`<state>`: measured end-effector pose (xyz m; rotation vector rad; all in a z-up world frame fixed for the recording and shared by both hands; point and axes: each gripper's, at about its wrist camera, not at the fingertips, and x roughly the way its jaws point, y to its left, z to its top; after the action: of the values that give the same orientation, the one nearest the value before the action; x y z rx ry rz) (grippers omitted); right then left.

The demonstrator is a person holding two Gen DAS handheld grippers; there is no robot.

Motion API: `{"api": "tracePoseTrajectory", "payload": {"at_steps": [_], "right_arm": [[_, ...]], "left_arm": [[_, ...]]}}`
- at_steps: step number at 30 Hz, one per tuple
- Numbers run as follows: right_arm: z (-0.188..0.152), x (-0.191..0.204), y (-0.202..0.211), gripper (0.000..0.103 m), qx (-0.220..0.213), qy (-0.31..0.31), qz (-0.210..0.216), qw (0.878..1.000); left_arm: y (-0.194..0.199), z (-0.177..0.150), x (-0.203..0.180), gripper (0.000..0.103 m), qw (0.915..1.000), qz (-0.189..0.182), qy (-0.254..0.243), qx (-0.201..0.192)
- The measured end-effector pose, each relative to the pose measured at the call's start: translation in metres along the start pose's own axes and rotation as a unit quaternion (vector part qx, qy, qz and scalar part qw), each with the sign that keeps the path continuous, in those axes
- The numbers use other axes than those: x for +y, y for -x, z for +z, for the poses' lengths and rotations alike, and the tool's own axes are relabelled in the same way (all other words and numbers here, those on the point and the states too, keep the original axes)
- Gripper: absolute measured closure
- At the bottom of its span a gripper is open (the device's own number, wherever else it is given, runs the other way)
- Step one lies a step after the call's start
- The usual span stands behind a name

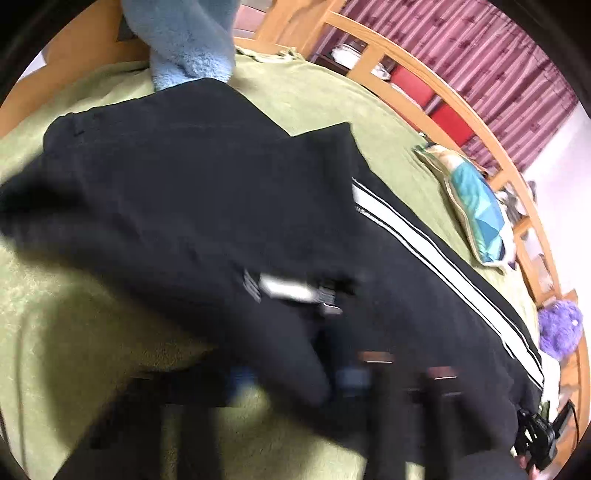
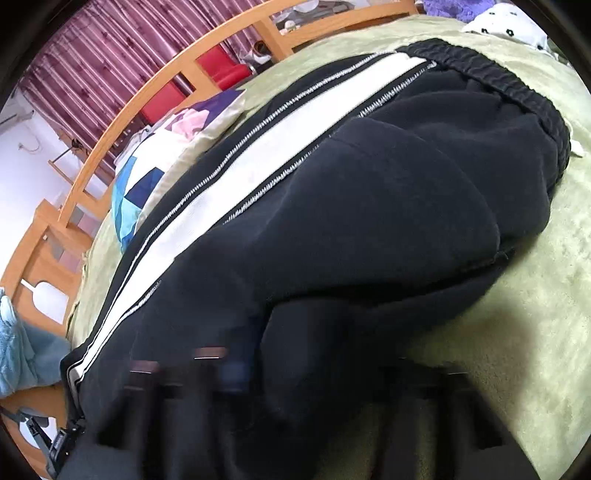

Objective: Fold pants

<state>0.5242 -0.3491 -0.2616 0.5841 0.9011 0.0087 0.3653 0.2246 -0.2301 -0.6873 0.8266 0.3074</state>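
Observation:
Black pants (image 1: 207, 192) with a white side stripe (image 1: 424, 243) lie on a green bed cover (image 1: 92, 314). In the right wrist view the pants (image 2: 369, 192) show their stripe (image 2: 258, 155) and elastic waistband (image 2: 509, 81). My left gripper (image 1: 295, 387) is blurred at the bottom of its view, with a fold of black cloth hanging between its fingers. My right gripper (image 2: 295, 376) is blurred too, with black cloth bunched between its fingers. Both appear shut on the pants.
A wooden bed rail (image 1: 424, 74) curves along the far side. A patchwork pillow (image 1: 476, 210) lies next to the pants. A blue fluffy item (image 1: 184, 40), a purple plush (image 1: 559, 328) and a dotted white cloth (image 2: 509, 22) lie at the bed's edges.

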Motion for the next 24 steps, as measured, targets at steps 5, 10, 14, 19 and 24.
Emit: {"api": "tracePoseTrajectory", "payload": {"at_steps": [5, 10, 14, 19, 24], "right_arm": [[-0.014, -0.007, 0.041, 0.09, -0.014, 0.004, 0.014, 1.0], [-0.038, -0.023, 0.108, 0.097, -0.025, 0.026, 0.004, 0.999], [-0.067, -0.053, 0.163, 0.097, -0.024, 0.021, -0.001, 0.999], [-0.111, -0.103, 0.235, 0.097, -0.029, 0.01, -0.006, 1.0], [-0.148, -0.145, 0.274, 0.093, -0.011, -0.003, -0.026, 1.0]], "left_arm": [[0.033, -0.017, 0.001, 0.093, 0.9998, -0.015, -0.006, -0.009], [0.079, -0.06, 0.002, 0.093, 0.9989, -0.007, -0.046, -0.002], [0.125, -0.109, 0.017, 0.093, 0.9983, -0.015, -0.053, 0.019], [0.185, -0.172, 0.04, 0.093, 0.9967, -0.032, -0.067, 0.032], [0.202, -0.201, 0.059, 0.091, 0.9945, -0.042, -0.081, 0.05]]}}
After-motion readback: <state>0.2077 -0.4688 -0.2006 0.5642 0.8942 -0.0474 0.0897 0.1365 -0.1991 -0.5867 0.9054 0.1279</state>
